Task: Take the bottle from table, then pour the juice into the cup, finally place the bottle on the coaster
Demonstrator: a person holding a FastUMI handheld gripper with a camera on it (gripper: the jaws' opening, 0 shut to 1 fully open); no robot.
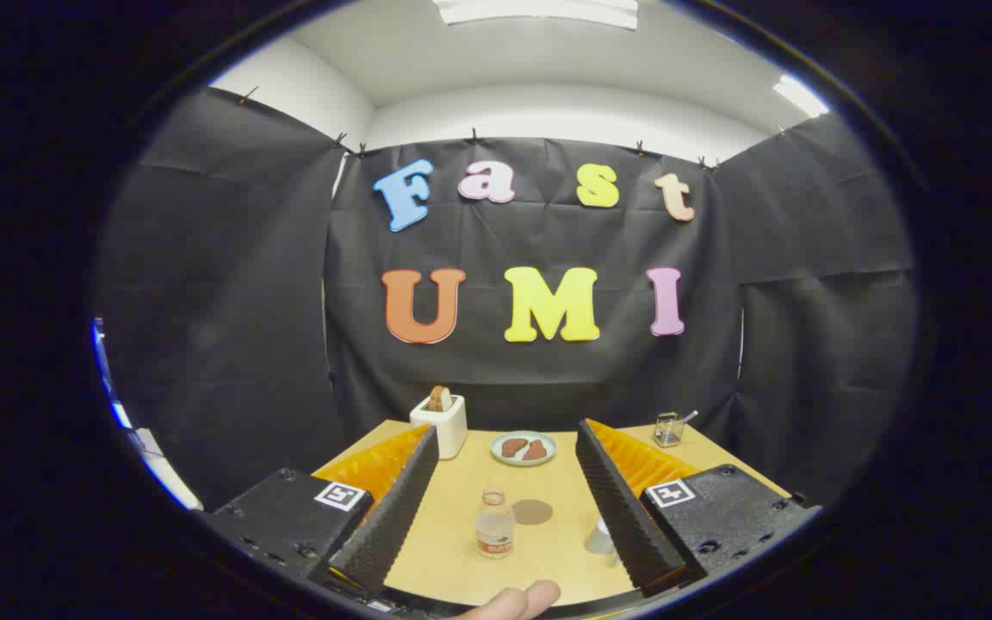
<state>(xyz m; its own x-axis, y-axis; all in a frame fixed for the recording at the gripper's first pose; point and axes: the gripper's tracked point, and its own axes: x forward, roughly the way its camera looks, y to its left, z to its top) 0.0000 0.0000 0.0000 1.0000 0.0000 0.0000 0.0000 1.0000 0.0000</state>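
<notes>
While the gripper (505, 508) hangs above the tan table (453, 560) with fingers spread wide and empty, a small clear plastic bottle (494, 523) stands upright between them, slightly ahead; a round brown coaster (532, 511) lies just beyond, a pale cup (600, 537) beside the right finger.

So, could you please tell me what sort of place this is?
Likely a staged recording booth: black cloth walls around a light wooden table set with a white toaster and a pale green plate. The tool is open.
</notes>
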